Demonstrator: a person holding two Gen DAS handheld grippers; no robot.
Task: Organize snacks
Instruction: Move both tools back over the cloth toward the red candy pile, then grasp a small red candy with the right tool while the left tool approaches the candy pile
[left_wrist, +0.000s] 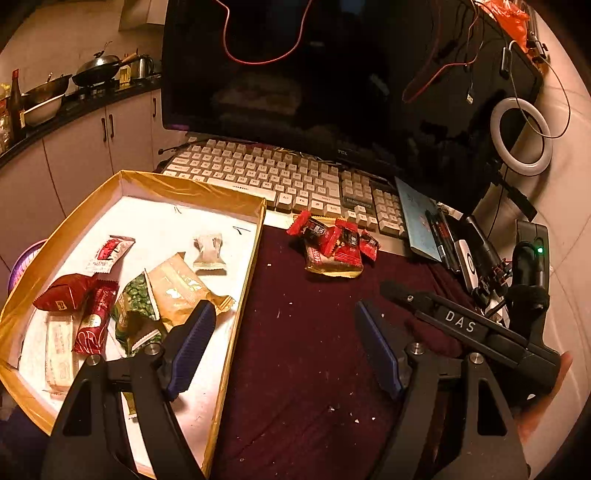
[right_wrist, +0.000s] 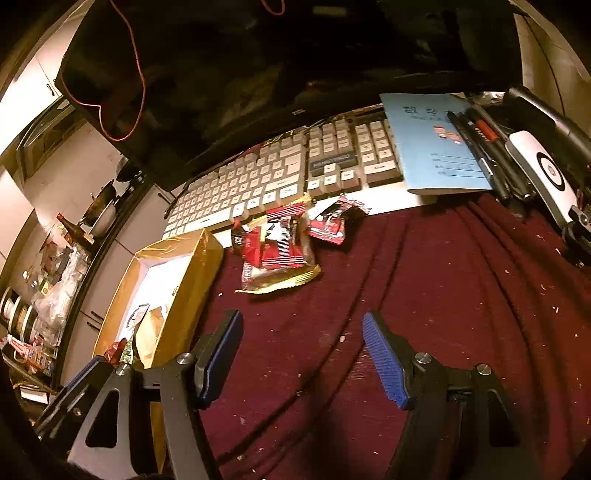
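**A:** Left wrist view: what does your left claw (left_wrist: 284, 343) show?

**B:** My left claw is spread and grips nothing; its left finger hangs over the gold-rimmed box (left_wrist: 192, 186), which holds several wrapped snacks (left_wrist: 173, 291). A small pile of red snack packets (left_wrist: 332, 245) lies on the maroon cloth (left_wrist: 314, 350) of the worktop, just before the keyboard (left_wrist: 266, 173).

**A:** Right wrist view?

**B:** My right claw (right_wrist: 303, 354) is likewise spread and empty above the cloth (right_wrist: 443, 277). The pile (right_wrist: 277, 251) lies ahead, the box (right_wrist: 192, 266) at left, a blue booklet (right_wrist: 421, 140) at right.
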